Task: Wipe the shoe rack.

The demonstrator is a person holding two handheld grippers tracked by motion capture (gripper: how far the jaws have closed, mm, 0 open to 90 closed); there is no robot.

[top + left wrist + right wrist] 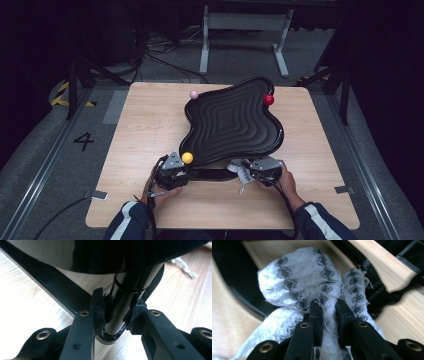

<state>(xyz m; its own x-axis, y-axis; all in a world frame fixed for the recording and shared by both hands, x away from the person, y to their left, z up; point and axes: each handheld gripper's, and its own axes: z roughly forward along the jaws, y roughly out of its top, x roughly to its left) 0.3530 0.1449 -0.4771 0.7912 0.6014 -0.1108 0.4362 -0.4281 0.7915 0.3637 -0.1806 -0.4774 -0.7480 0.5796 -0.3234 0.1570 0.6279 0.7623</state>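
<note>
The black wavy tray sits tilted on its stand, straight ahead of both grippers, its near edge low toward the person and its far edge raised. Its long axis runs diagonally, from just beyond the left gripper away toward the far right corner of the tabletop.

That left gripper is clamped on the shiny black post under the tray, one jaw on each side of it. The right gripper is pinched on a white patterned cloth, which bunches up just past its jaws and hangs down toward the tabletop, close under the tray's near rim.

Three small balls perch at the tray's edge: a yellow one just above the left gripper, a pink one far ahead of it, and a red one far ahead of the right gripper.

As I see it, the risk lies in that tilt. If the cloth pushes hard on the rim, or the grip on the glossy post slips, the tray could rock or swing. The frayed cloth threads might also snag on the rim.
</note>
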